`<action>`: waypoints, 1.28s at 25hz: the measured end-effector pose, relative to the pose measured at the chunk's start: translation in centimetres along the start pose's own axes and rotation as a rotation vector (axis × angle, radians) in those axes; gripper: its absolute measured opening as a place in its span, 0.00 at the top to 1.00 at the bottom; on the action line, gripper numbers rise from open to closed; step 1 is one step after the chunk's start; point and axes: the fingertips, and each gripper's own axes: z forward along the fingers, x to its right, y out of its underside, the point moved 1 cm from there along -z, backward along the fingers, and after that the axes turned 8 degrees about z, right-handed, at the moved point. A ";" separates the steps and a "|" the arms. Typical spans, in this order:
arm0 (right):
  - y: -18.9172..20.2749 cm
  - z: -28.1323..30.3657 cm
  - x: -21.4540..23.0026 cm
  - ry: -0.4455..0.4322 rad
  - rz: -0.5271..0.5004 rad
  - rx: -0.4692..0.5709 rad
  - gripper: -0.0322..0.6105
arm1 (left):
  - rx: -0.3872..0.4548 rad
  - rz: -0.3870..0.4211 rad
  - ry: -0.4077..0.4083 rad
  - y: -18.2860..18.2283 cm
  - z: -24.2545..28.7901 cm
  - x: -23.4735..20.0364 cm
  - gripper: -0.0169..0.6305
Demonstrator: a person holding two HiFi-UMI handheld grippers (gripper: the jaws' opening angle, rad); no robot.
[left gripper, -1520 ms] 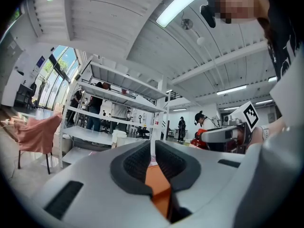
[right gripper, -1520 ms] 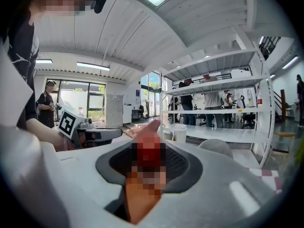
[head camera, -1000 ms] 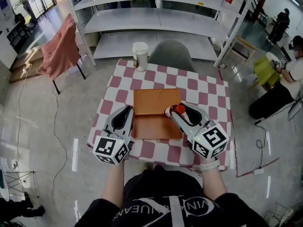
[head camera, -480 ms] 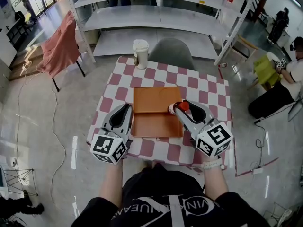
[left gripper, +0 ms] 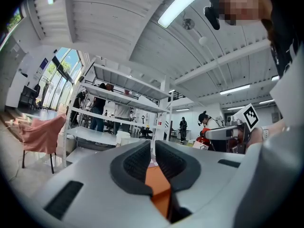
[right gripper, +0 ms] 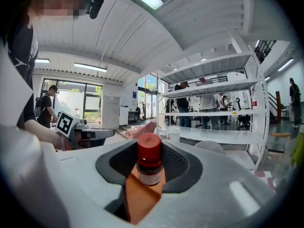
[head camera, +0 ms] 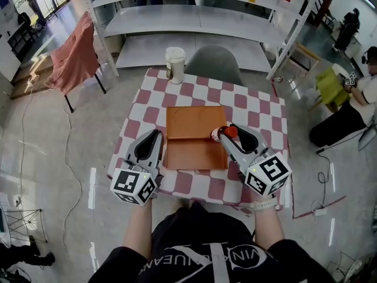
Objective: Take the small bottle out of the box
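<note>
A small brown bottle (head camera: pixel 229 132) with a red cap (right gripper: pixel 149 146) stands upright between the jaws of my right gripper (head camera: pixel 224 134), which is shut on it at the right edge of the flat orange box (head camera: pixel 191 135). In the right gripper view the bottle (right gripper: pixel 149 171) sits between the dark pads (right gripper: pixel 176 164), with the orange box (right gripper: pixel 139 199) below it. My left gripper (head camera: pixel 154 137) hovers at the box's left edge, its jaws together and holding nothing. In the left gripper view the left gripper (left gripper: pixel 153 161) shows its pads nearly touching over the orange box (left gripper: pixel 160 190).
The box lies on a red and white checkered table (head camera: pixel 247 112). A white lidded cup (head camera: pixel 174 67) stands at the table's far left corner. A grey chair (head camera: pixel 213 67) is behind the table, shelving (head camera: pixel 194 22) beyond it. A pink cloth (head camera: pixel 73 55) hangs at the left. A person (head camera: pixel 353 108) sits at the far right.
My right gripper has carried the bottle a little to the right, toward the box's right edge. The left gripper has drifted slightly back toward me.
</note>
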 end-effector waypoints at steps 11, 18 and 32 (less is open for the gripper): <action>0.4 -0.5 -0.1 -0.001 -0.004 -0.001 0.72 | 0.006 -0.002 0.008 -0.1 0.1 0.6 0.92; 0.9 -0.9 -0.1 -0.004 -0.002 -0.007 0.72 | 0.004 -0.004 0.013 -0.1 0.2 1.1 0.92; 1.5 -1.2 0.0 0.011 0.019 -0.016 0.72 | -0.002 -0.010 0.016 0.1 0.0 1.2 0.92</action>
